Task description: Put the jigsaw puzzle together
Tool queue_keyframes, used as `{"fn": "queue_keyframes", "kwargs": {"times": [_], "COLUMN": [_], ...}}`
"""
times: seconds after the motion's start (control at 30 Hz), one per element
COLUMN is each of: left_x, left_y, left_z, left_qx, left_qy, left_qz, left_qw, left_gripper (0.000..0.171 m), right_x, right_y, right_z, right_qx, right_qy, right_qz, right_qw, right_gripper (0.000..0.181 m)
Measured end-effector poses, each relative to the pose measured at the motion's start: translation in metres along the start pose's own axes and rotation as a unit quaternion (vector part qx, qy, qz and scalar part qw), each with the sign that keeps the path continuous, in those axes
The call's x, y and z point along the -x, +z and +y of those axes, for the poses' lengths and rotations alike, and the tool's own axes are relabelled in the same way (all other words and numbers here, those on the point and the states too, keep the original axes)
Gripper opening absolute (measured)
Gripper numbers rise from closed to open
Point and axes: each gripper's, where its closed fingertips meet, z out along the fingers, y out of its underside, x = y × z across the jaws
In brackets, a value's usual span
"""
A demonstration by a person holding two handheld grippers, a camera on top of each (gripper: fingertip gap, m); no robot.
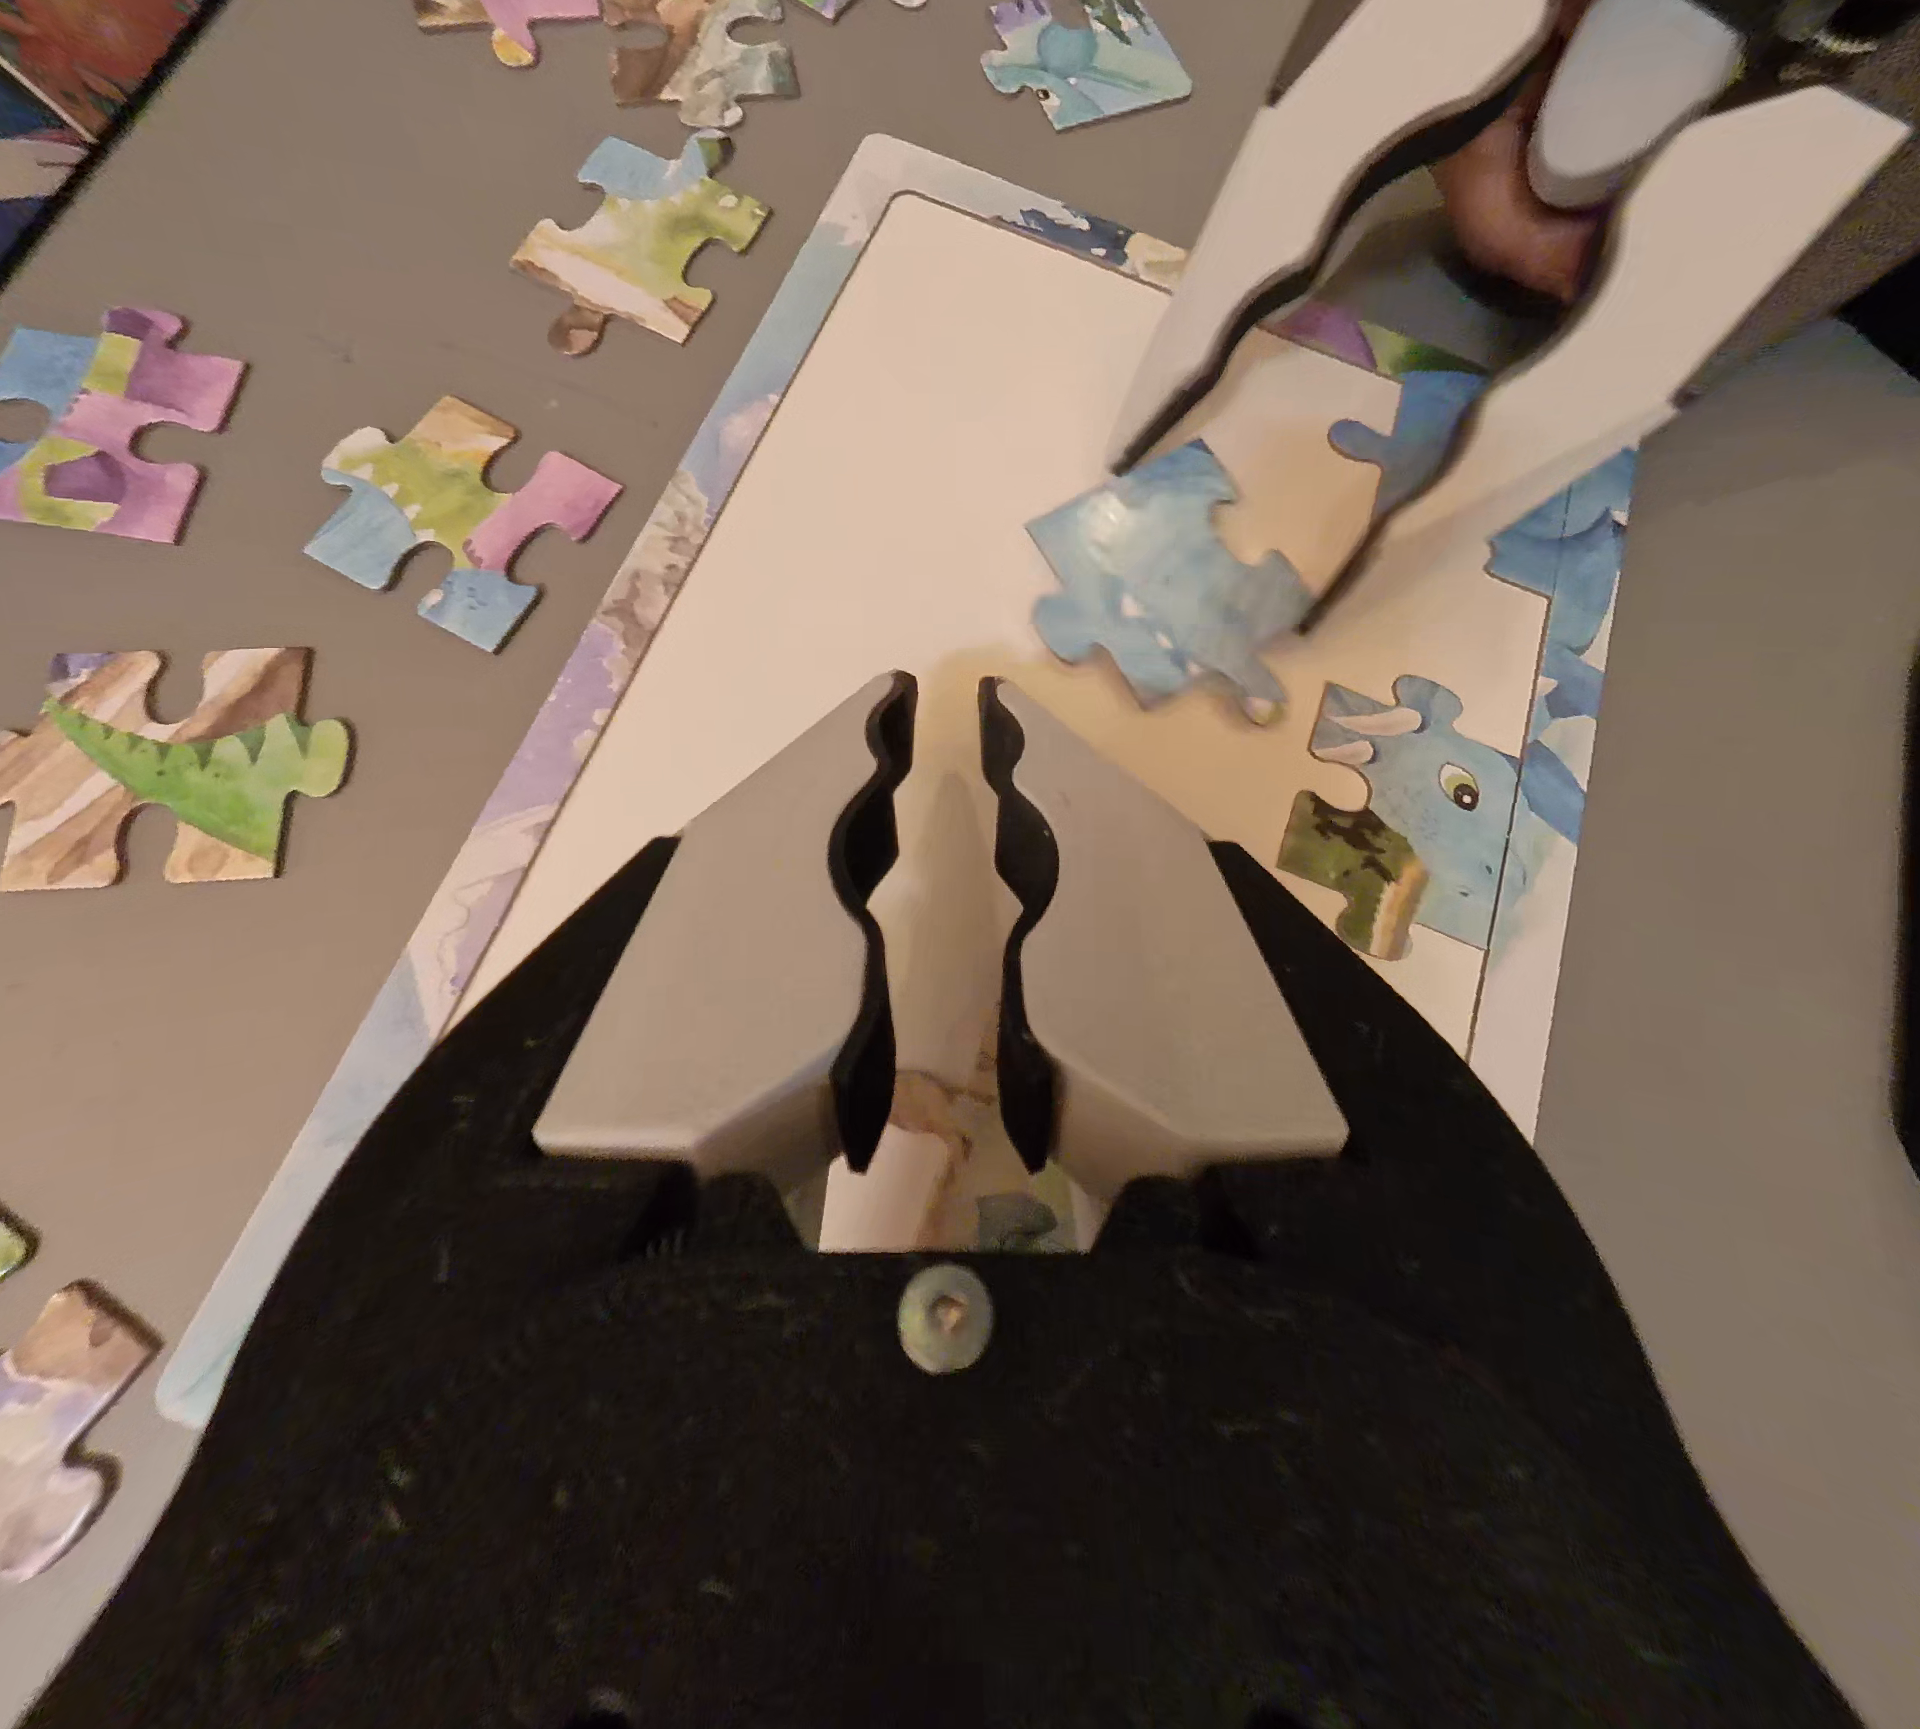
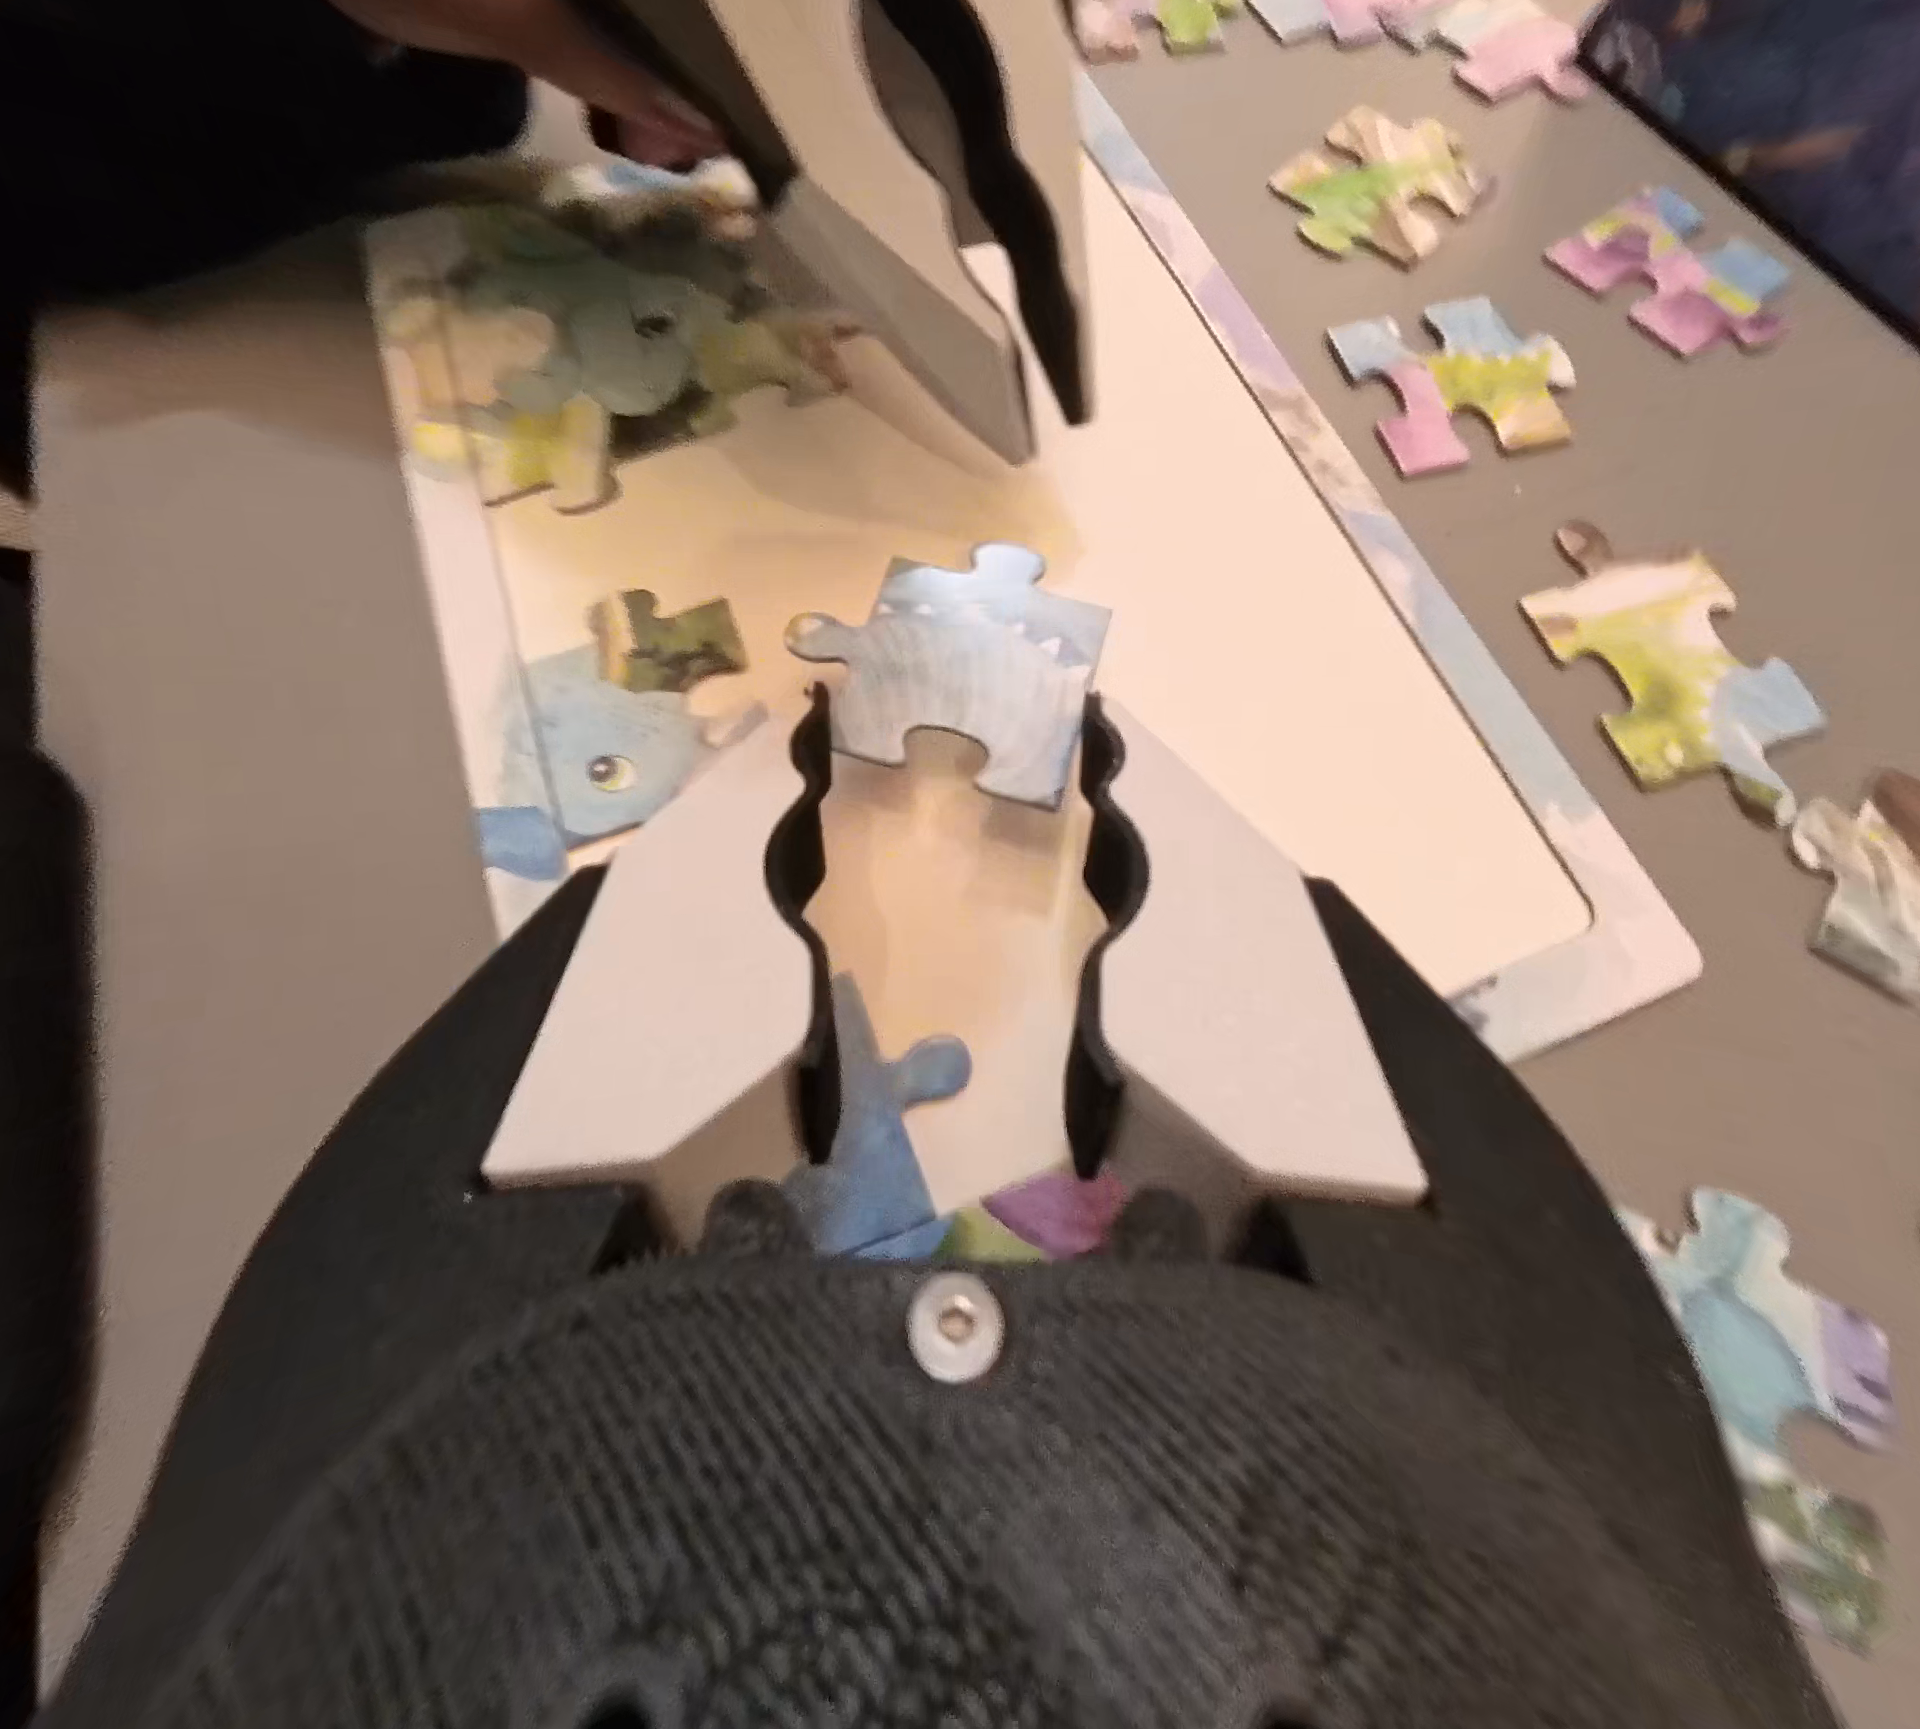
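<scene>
Right tongs [image 2: 954,708] are clamped on a blue piece [image 2: 966,671], its corners between the tips, held tilted just above the bare middle of the tray [image 2: 1299,744]. Left tongs [image 1: 948,690] hang over the tray's near part, nearly together with a thin gap, gripping nothing. A fitted dinosaur-head piece [image 1: 1434,806] sits by the tray's right edge. Loose pieces [image 1: 462,521] lie scattered on the grey tabletop [image 1: 312,256] to the left. No readable writing shows anywhere.
</scene>
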Motion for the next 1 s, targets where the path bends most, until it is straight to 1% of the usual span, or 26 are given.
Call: {"fn": "queue_keyframes", "kwargs": {"times": [0.07,0.17,0.27,0.37,0.47,1.0], "left_x": [0.003,0.007,0.009,0.009,0.009,0.007], "left_y": [-0.003,-0.008,-0.011,-0.012,-0.011,-0.01], "left_z": [-0.004,-0.008,-0.013,-0.013,-0.012,-0.013], "left_qx": [-0.013,-0.031,-0.045,-0.047,-0.044,-0.046], "left_qy": [-0.005,-0.013,-0.016,-0.016,-0.015,-0.014], "left_qz": [-0.007,-0.012,-0.015,-0.015,-0.017,-0.012], "left_qw": [1.0,0.999,0.999,0.999,0.999,0.999], "left_gripper": [0.01,0.01,0.01,0.01,0.01,0.01], "right_x": [0.011,0.015,0.024,0.026,0.025,0.022], "right_y": [-0.001,0.001,0.005,0.009,0.01,0.012], "right_z": [-0.006,-0.006,-0.006,0.003,0.007,0.007], "right_qx": [-0.013,0.002,0.016,0.039,0.044,0.038], "right_qy": [-0.039,-0.095,-0.114,-0.134,-0.137,-0.139], "right_qz": [-0.023,-0.038,-0.083,-0.1,-0.104,-0.108], "right_qw": [0.999,0.995,0.99,0.985,0.984,0.984], "right_gripper": [0.046,0.047,0.047,0.047,0.047,0.047]}}
